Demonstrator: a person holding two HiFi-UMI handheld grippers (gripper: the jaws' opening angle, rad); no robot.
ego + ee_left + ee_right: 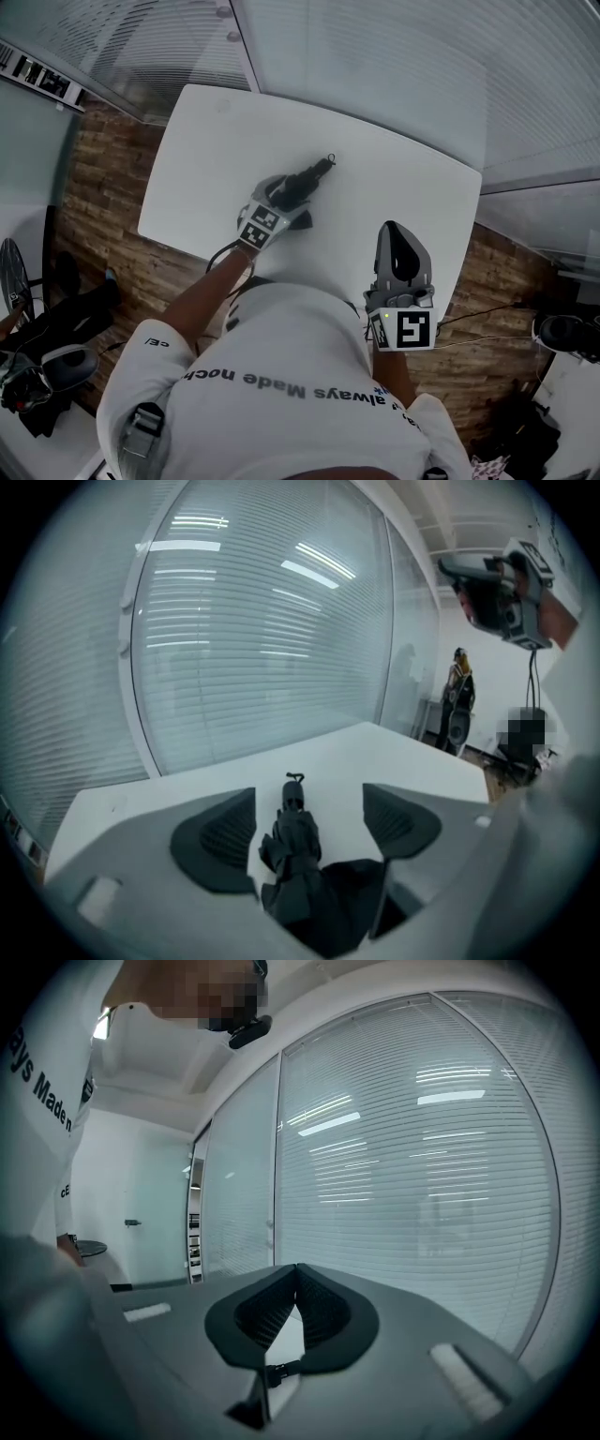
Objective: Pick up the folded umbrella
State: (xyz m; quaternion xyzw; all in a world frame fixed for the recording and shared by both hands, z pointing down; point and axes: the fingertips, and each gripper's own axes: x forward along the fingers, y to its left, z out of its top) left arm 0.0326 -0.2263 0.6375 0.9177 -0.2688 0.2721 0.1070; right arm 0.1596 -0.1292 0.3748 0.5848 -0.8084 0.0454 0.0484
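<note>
On the white table beside blinded glass walls, the black folded umbrella lies between the spread jaws of the left gripper (not yet squeezed). The right gripper waits closed and empty. Clamping and lifting remain.

A white table stands on wood floor beside blind-covered glass walls.

Table: folded umbrella lies on it, near centre | left gripper at table's near-left side, one jaw either side of umbrella | right gripper over table's near-right edge, well apart from umbrella | blinds behind table's far edge.
</note>
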